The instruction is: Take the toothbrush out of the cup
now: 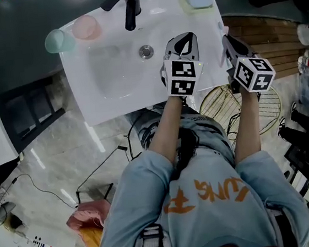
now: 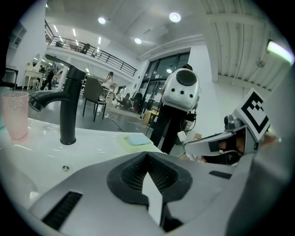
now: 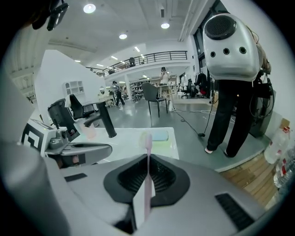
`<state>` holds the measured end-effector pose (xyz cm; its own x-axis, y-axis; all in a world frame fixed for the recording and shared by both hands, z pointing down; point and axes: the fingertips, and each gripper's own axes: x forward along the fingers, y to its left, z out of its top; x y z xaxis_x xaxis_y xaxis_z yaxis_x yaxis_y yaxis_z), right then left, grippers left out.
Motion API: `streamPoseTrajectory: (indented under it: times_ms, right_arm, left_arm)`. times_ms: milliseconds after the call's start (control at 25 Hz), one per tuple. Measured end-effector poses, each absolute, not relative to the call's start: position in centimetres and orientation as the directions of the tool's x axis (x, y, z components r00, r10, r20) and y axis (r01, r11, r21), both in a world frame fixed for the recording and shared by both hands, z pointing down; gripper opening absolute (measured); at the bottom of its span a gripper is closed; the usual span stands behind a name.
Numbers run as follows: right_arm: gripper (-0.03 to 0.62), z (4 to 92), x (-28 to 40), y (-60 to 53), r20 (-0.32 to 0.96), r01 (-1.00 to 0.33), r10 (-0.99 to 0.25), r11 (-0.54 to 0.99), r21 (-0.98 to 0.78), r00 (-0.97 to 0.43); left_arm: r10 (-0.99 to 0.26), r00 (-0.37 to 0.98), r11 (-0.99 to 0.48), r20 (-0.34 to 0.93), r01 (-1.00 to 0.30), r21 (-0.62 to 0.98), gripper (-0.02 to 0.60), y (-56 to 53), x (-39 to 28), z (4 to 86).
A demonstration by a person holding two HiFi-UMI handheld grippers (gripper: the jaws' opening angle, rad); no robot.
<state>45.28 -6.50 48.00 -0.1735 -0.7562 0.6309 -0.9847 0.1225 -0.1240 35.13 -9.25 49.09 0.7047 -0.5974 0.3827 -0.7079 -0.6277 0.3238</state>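
Right tool (image 3: pixel 147 156): pressed together on the pink toothbrush (image 3: pixel 147 142). The handle runs down the seam between the ribbed pads, and the head sticks out past the tips.
Why that grip: pinching along the handle keeps the brush in line with the jaws, so it likely cannot swing or slip sideways.
Toothbrush, place: outside any cup, in the air over the washbasin (image 1: pixel 110 78) rim, at about 3 o'clock from the drain (image 1: pixel 146 51) in the head view.
Left tool (image 2: pixel 148 156): jaws closed against each other with nothing between them. It hangs just beside the right tool, over the basin's 4 o'clock edge.
Why it idles: the job seems to need one tool only, and the left is held close but clear of the brush.
Cups: a pink cup (image 1: pixel 86 27) and a green cup (image 1: pixel 59 41) stand side by side on the basin's far corner, at about 10 o'clock from the drain and well apart from both tools. No brush shows in either, and I cannot tell which one held it.
Faucet (image 1: pixel 130 6): black, at 12 o'clock from the drain, between the cups and the soap dish (image 1: pixel 198 0) at 1 o'clock.
Task stage: the removal looks done. By my judgement, what remains is to carry the brush off or set it down.
Risk: the slim handle could pivot if the pinch loosens.
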Motion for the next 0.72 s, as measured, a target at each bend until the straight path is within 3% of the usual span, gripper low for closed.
streamPoseTrajectory:
  times_ms: [720]
  right_arm:
    - [0.037, 54.5, 46.8, -9.4, 0.777, -0.991, -0.628, 0.084, 0.107, 0.031]
  left_arm:
    - [-0.607, 0.664, -0.569, 0.436, -0.747, 0.345, 0.012, -11.6, 34.2, 51.7]
